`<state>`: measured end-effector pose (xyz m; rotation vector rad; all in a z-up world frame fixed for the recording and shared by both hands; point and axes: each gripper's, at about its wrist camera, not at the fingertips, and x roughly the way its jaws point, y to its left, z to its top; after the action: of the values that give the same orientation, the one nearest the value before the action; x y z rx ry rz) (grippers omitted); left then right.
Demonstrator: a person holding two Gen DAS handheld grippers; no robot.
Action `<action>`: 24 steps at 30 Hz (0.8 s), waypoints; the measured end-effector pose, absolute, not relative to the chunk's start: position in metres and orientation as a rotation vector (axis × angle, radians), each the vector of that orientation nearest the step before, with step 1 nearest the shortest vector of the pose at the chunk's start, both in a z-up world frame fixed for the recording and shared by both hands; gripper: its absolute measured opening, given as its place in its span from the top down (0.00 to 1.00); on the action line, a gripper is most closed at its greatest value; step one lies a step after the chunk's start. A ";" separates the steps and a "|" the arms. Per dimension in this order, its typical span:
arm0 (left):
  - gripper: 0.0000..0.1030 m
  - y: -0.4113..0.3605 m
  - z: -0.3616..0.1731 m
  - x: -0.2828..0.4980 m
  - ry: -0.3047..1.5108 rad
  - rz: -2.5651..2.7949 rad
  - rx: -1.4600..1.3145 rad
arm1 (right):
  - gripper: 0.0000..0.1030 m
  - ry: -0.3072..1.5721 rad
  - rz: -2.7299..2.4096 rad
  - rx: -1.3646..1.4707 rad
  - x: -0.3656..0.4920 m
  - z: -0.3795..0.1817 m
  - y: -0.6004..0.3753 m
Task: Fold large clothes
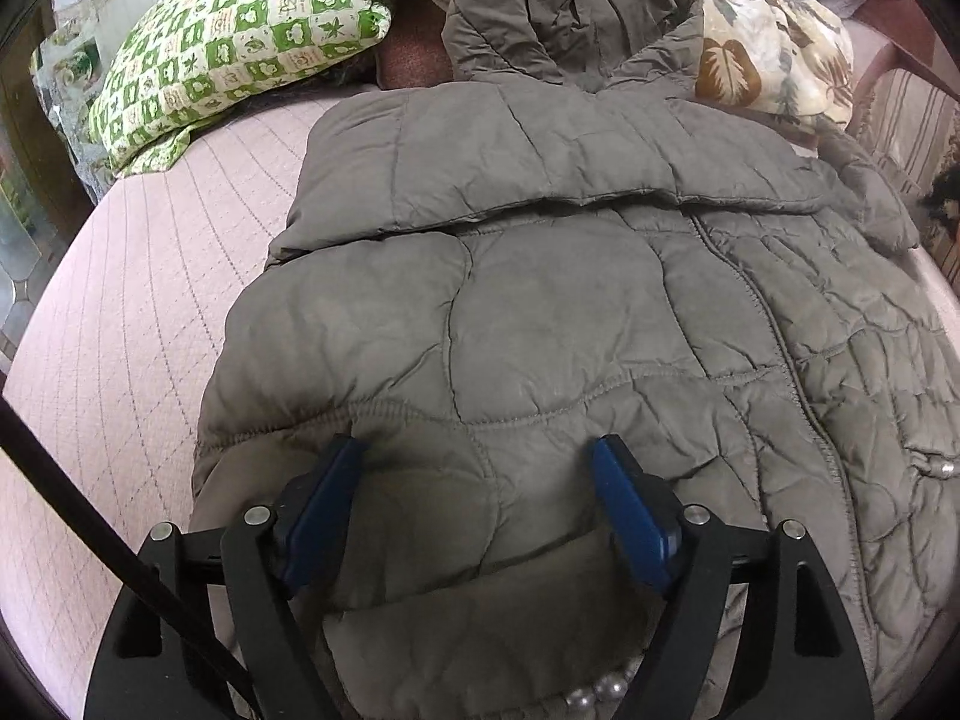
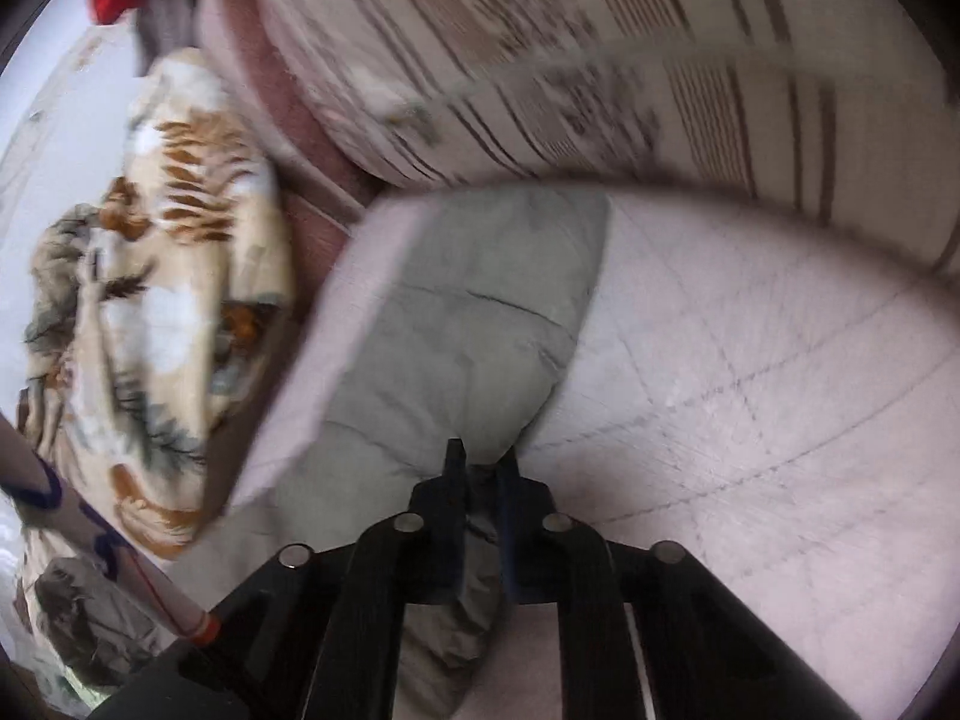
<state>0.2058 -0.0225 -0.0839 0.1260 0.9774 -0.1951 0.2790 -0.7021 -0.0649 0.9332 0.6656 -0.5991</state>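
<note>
Blue-padded fingers (image 1: 630,516) of the left gripper (image 1: 477,456) are standing wide apart at the bottom of the left wrist view, hovering over the hem of a grey-green quilted puffer jacket (image 1: 540,312); whether the pads are touching the fabric I cannot tell. Nothing is being pinched between them. Puffy stitched panels are filling the middle of the frame, one sleeve is lying folded across the chest, and the crumpled hood is sitting at the top centre. A few small metal snaps are showing at the bottom edge. The jacket is lying spread on a pale pink quilted bed cover (image 1: 138,276), with a green-and-white checked pillow (image 1: 240,42) in the upper left and a cream leaf-print blanket (image 1: 774,54) in the upper right.

In the blurred right wrist view, the right gripper (image 2: 483,456) is pinching a fold of the same jacket (image 2: 480,276) between nearly closed black fingers at lower centre. The sleeve-like strip is running up the frame over the pink cover (image 2: 750,360). A striped beige cushion (image 2: 600,60) is filling the top.
</note>
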 end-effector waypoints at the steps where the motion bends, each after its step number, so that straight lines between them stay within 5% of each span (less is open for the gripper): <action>1: 0.23 -0.021 -0.082 0.205 0.982 -0.201 0.111 | 0.92 0.659 -0.594 0.900 0.279 -0.050 -0.695; 14: 0.23 0.059 -0.003 0.189 0.761 -0.031 -0.029 | 0.92 0.599 -0.208 0.451 0.317 0.145 -0.431; 19: 0.23 0.109 0.005 0.200 0.749 0.047 -0.164 | 0.92 0.689 0.015 0.354 0.349 0.129 -0.294; 24: 0.23 0.141 0.003 0.207 0.774 0.104 -0.241 | 0.89 0.898 0.129 0.173 0.380 0.041 -0.179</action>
<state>0.2065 0.1413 0.0028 -0.2407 0.7739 0.1038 0.3800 -0.1792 0.0412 0.1728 0.8982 0.1288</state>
